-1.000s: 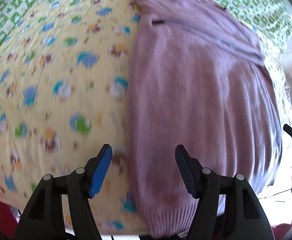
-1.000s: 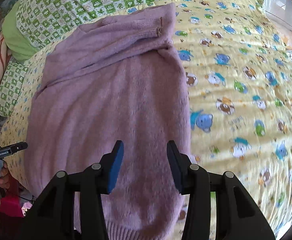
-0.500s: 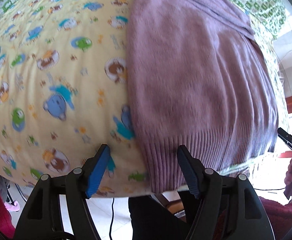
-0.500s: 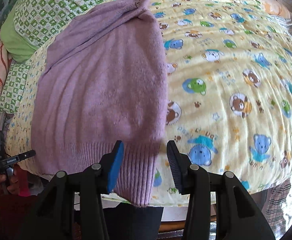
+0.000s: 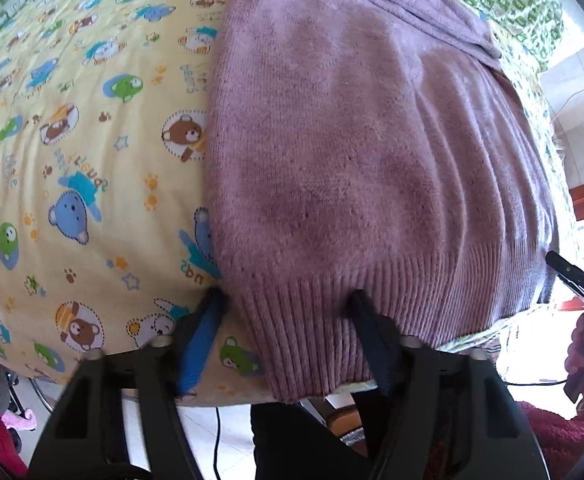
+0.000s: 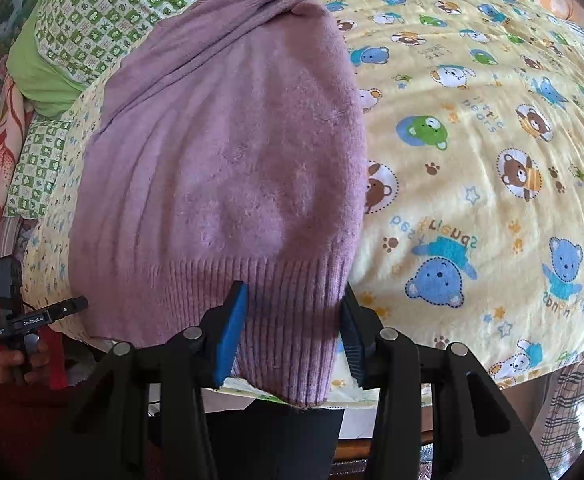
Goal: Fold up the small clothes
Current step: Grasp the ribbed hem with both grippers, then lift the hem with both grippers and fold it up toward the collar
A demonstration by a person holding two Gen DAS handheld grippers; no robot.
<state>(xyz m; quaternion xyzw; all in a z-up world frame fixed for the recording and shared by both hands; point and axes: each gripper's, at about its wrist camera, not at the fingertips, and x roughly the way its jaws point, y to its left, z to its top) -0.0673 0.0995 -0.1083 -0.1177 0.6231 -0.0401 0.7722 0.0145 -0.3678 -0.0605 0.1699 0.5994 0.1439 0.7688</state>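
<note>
fuzzy mauve knit sweater (image 5: 363, 168) lying flat on a soft yellow bear-print blanket (image 5: 72, 184), long axis running away from its ribbed hem at the near edge, left gripper (image 5: 288, 312) closing around one hem corner, right gripper (image 6: 292, 312) half-open, straddling the other

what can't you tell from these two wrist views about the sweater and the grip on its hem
- Left wrist view: whether the left hand-held gripper, its jaws closing around the ribbed hem, pinches yet; knit hides its fingertips.
- Right wrist view: whether the right hand-held gripper presses the hem corner; the pads sit at its sides.
- Both views: the purple sweater neckline, cut off at the top edge.
- Both views: the sweater's sleeves, folded under.
</note>
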